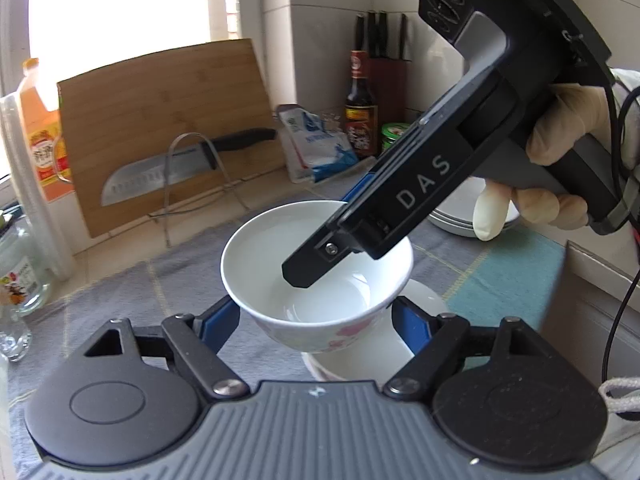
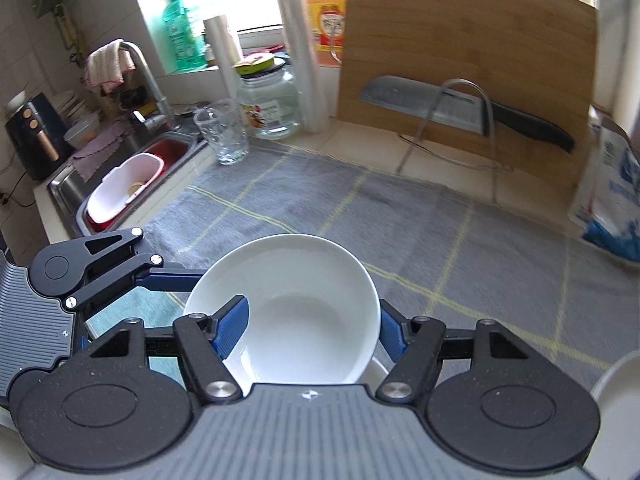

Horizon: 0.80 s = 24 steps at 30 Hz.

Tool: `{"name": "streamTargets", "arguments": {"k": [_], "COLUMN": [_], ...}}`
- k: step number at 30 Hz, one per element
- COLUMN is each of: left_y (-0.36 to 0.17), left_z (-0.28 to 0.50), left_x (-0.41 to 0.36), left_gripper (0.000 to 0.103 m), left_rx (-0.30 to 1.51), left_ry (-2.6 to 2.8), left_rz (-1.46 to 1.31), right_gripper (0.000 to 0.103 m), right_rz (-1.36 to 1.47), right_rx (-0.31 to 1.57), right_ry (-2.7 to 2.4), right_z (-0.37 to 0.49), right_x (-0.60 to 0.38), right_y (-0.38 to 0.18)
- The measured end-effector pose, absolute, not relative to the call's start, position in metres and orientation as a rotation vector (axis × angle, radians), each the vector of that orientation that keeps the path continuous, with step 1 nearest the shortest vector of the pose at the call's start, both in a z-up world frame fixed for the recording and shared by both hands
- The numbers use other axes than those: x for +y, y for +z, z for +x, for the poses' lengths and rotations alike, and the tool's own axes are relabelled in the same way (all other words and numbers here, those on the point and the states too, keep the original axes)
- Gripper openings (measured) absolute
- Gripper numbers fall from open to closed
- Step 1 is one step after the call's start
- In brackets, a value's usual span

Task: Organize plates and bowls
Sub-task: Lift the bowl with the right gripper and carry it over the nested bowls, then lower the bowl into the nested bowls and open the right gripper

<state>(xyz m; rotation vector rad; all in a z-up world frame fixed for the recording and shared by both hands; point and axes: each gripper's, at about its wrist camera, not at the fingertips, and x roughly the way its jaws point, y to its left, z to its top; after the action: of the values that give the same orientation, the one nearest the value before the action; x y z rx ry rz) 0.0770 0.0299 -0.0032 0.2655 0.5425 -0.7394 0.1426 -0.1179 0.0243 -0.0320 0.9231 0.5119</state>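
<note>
The bowl (image 1: 288, 280) hangs in the air over a second bowl (image 1: 352, 356) on the mat (image 2: 360, 216). The right gripper (image 2: 312, 308) is clamped on its wall, one finger inside and one outside. The left gripper (image 1: 316, 316) stands half spread with a pad close at each side. I cannot tell whether those pads press.

A thin glazed wall held by a pinch could twist or slip. If it drops crooked, rim would knock rim, or the lower bowl could tip. The two grippers could also pull against each other.

The grey checked mat covers a tiled counter. A board (image 2: 460, 60) leans at the back with a knife (image 2: 420, 100) racked before it. The sink (image 2: 132, 152) lies at one end, plates (image 1: 452, 220) are stacked at the other, and a glass (image 2: 224, 132) stands by the sink.
</note>
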Motion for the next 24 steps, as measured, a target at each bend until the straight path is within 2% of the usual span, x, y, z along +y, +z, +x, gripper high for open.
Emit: {"name": "streamTargets", "arguments": {"k": [24], "left_y": [-0.024], "left_z": [0.071], "left_x": [0.013], "left_gripper": [0.083], "left_rx": [0.654], "left_ry": [-0.816], "left_rz": [0.269], "right_gripper": [0.074], "right_rz": [0.021], "right_rx": [1.0], "right_ry": [0.462], "right_z": [0.123], "right_x": [-0.139], "right_y": [-0.008]}}
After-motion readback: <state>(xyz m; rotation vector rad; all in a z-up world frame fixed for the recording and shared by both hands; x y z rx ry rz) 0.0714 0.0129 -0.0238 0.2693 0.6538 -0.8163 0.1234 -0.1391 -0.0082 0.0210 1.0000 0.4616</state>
